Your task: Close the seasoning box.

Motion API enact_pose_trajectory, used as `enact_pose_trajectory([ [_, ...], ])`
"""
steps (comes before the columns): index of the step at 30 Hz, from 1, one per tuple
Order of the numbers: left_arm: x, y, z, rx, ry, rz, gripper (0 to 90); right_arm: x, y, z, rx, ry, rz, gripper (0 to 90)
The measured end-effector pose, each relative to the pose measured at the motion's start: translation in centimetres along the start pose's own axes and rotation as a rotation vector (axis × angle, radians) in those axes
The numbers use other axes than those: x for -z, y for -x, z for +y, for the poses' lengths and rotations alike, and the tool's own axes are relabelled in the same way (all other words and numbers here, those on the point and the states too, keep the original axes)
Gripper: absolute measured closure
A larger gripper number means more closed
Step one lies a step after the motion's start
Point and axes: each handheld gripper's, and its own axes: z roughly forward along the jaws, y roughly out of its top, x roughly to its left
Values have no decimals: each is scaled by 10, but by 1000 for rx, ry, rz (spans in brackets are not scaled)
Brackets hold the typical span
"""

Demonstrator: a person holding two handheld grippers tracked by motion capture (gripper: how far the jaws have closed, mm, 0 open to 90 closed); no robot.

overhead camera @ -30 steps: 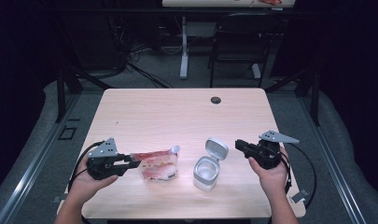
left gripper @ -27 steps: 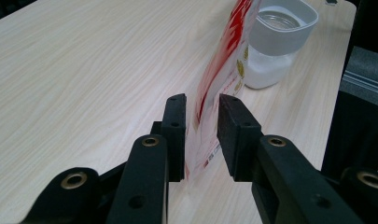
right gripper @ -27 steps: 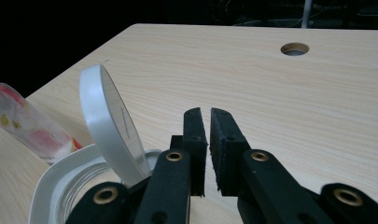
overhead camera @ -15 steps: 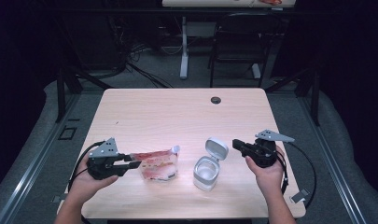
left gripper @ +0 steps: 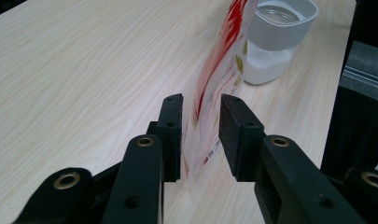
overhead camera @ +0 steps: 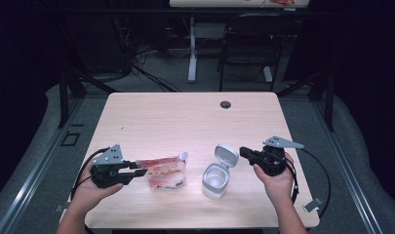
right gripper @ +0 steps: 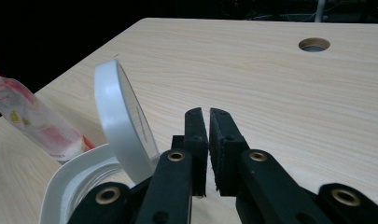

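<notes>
On the pale wooden table (overhead camera: 185, 117), near its front edge, lies a red-and-white pouch (overhead camera: 163, 171) with a small white spout at its upper right corner. Just to its right stands a white container (overhead camera: 215, 179) whose hinged lid (overhead camera: 226, 154) is flipped up and tilted back.

From the left, the left tongs (overhead camera: 139, 170) reach level toward the pouch's near end, held in the person's left hand (overhead camera: 90, 187). In the left gripper view the pouch (left gripper: 219, 79) stands edge-on between the two black jaws, which are spread and have just been opening; there is a gap on each side of the pouch's edge, so the pads do not press on it. Beyond the pouch in that view sits the container (left gripper: 275, 42), its mouth open and its lower part white.

At the right, the right tongs (overhead camera: 244, 152) point left toward the raised lid, held in the person's right hand (overhead camera: 278, 180); their tips sit just beside the lid. The right gripper view shows their jaws pressed almost together with only a thin slit between them and nothing in it, while the lid (right gripper: 123, 123) stands just left of the jaws, apart from the pads. A round cable hole (overhead camera: 226, 104) sits far back on the table.
</notes>
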Motion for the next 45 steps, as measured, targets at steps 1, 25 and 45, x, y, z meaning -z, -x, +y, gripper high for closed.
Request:
enact_pose_trajectory([
  [1,0,0,0,1,0,0,705,0,-1,0,4,-2,4,859],
  [25,2,-3,-4,11,-16,-6,648,-2,-25,-9,50,-37,68,858],
  [45,11,-7,-12,5,-62,-33,612,5,-29,-19,57,-36,88,814],
])
